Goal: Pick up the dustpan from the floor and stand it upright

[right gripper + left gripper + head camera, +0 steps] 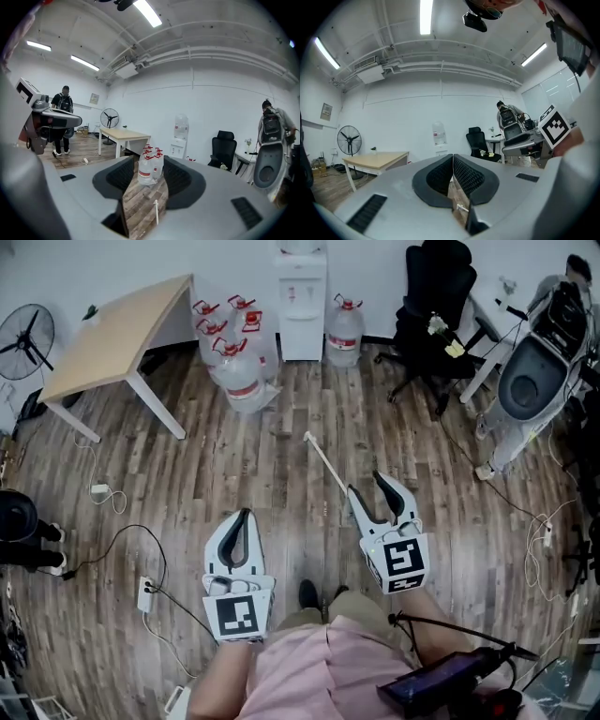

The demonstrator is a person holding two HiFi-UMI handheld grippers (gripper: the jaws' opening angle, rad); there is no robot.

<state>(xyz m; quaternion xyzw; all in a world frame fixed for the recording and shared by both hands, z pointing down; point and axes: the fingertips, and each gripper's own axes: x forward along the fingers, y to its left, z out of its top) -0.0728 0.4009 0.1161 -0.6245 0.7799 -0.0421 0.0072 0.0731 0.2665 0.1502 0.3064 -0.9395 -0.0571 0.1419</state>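
Dustpan handle (323,463), thin white stick, lay just ahead of R gripper (365,483) (jaws wide, empty), L gripper (246,514) closed on nothing; prob light and stiff, so grab mid-shaft.

A cluster of jugs (234,357) stands between table (112,338), left, and water dispenser (302,301).

Steep overhead; two low forward views

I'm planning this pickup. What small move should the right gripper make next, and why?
Probably lower the right gripper toward the thin white handle lying on the wooden floor. Its jaws stand apart, the handle lies just ahead in line with the gap between them, and nothing is gripped yet.
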